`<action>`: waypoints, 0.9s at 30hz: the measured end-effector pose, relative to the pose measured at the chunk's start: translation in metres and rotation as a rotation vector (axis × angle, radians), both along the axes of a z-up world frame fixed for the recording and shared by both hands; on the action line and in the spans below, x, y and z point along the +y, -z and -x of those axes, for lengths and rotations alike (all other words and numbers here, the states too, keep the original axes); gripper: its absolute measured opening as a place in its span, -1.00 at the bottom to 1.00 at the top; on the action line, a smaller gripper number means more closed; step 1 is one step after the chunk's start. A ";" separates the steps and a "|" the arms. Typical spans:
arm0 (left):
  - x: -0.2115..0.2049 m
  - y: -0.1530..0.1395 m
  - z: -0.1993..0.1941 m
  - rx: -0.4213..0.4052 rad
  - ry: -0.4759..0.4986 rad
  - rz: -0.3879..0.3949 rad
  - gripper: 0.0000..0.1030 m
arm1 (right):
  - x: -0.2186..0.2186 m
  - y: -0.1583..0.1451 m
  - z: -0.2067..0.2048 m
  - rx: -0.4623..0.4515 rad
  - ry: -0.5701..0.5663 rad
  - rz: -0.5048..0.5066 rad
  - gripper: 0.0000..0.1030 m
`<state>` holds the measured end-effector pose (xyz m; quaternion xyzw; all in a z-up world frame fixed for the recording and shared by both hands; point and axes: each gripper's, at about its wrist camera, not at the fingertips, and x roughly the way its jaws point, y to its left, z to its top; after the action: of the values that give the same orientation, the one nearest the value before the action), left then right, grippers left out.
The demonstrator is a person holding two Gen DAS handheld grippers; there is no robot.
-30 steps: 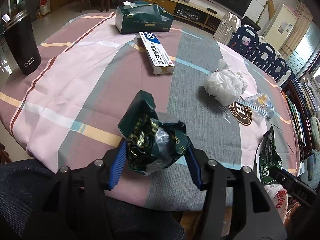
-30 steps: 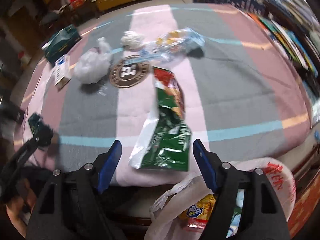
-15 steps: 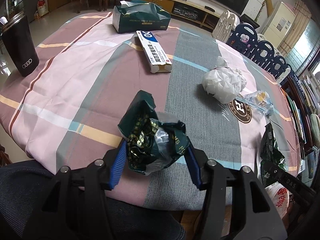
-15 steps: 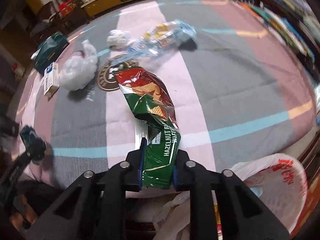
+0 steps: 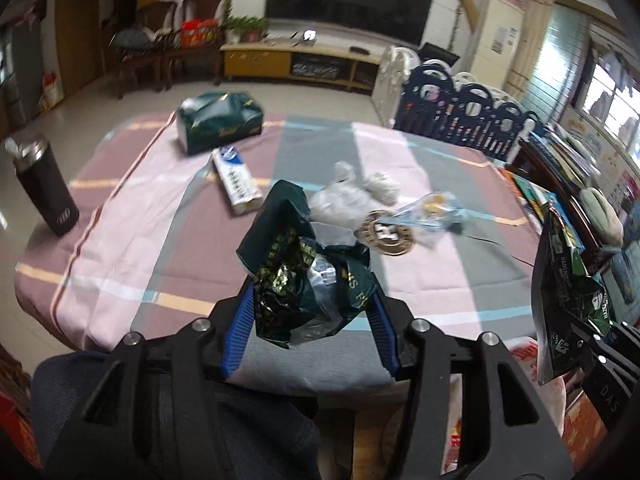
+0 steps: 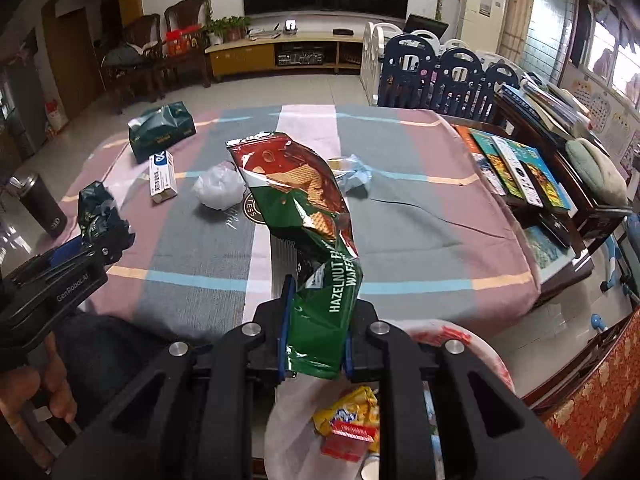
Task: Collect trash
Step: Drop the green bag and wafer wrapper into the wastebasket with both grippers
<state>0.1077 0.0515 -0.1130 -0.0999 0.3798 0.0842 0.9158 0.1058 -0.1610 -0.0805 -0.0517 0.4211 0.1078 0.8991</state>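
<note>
My right gripper (image 6: 314,346) is pinched tight on the bottom end of the wafer bag (image 6: 308,216), which stands up tall and crumpled over the table (image 6: 420,232). My left gripper (image 5: 310,320) is about half closed on a dark green wrapper (image 5: 304,272), bunched between the blue pads.

What worries me most is the wafer bag. I have it only by one end, so the long free part can flop or swing, and a quick turn could slide the slick foil out of the pads. The wrapper is springy and held at its bulge; if I loosen at all it could pop out onto my lap.

The trash bag (image 6: 452,340) sits just below my right gripper, off the near table edge, mouth open with a yellow packet (image 6: 352,404) inside (its rim looks soft, so it may fold shut under a drop). A miss there means the floor.

Room is good above the table: the near strip is bare. Further in lie a white bag (image 6: 218,190), a coaster (image 5: 384,232), a clear wrapper (image 5: 432,210), a box (image 6: 162,178) and a tissue pack (image 6: 162,132). Books (image 6: 516,168) crowd the right side, and a tumbler (image 5: 44,192) stands near the left edge.
</note>
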 end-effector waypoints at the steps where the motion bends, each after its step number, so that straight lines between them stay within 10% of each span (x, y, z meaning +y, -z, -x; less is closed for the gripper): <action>1: -0.008 -0.007 0.006 -0.013 0.020 -0.008 0.04 | -0.008 -0.006 0.007 -0.007 0.011 0.002 -0.61; 13: -0.077 -0.076 0.062 -0.141 0.161 -0.057 0.04 | -0.093 -0.073 0.076 -0.145 0.119 0.021 -0.61; 27: -0.105 -0.083 0.073 -0.146 0.227 -0.078 0.04 | -0.112 -0.064 0.084 -0.117 0.147 0.025 -0.61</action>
<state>0.0349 -0.0538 -0.0299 -0.0262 0.3174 -0.0129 0.9478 0.0214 -0.2732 -0.0168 -0.0380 0.3719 0.0330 0.9269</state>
